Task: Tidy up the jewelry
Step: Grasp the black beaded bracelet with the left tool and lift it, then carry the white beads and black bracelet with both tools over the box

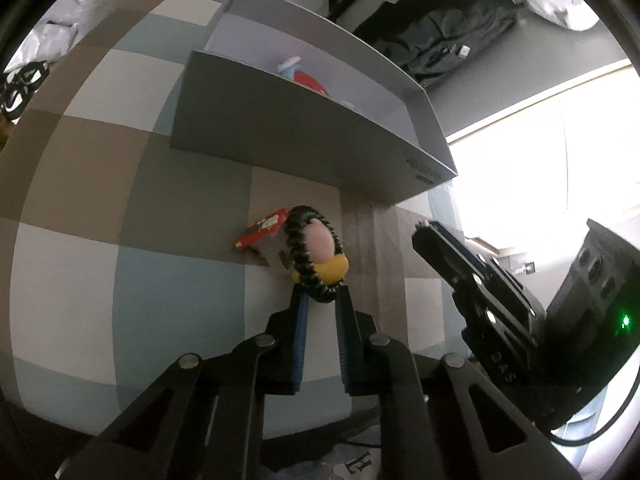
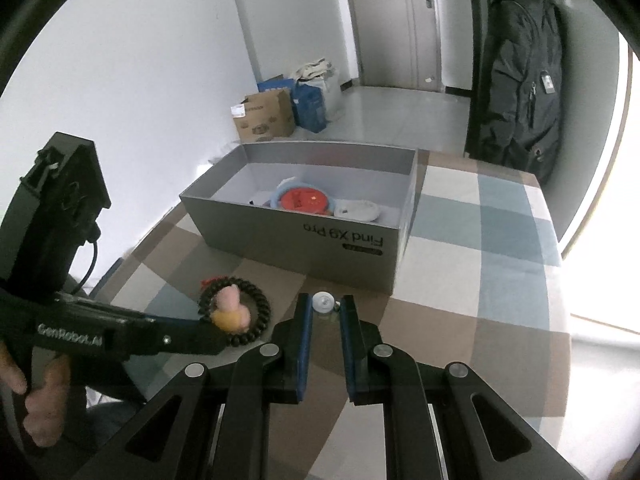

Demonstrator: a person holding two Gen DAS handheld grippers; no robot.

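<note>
Since the grey box [image 2: 304,240] is parked open-topped in the middle of the checkered surface [image 2: 480,240], you've got an easy drop zone, and it already holds a red disc [image 2: 305,199] and a white piece [image 2: 357,210]. Room-wise, there's a black backpack [image 2: 520,92] hanging behind it and cardboard boxes [image 2: 262,118] on the floor by the wall.

Your left gripper [image 1: 320,292] has its jaws clenched on the black beaded bracelet [image 1: 310,256] with the pink and yellow charm [image 1: 326,256], held just short of the box's near wall, probably so you can carry it over the rim. A red trinket [image 1: 262,228] sits behind it.

Your right gripper [image 2: 325,308] looks to be grasping a small white round piece [image 2: 324,302] at the tips, though I'd guess that grip is light.
</note>
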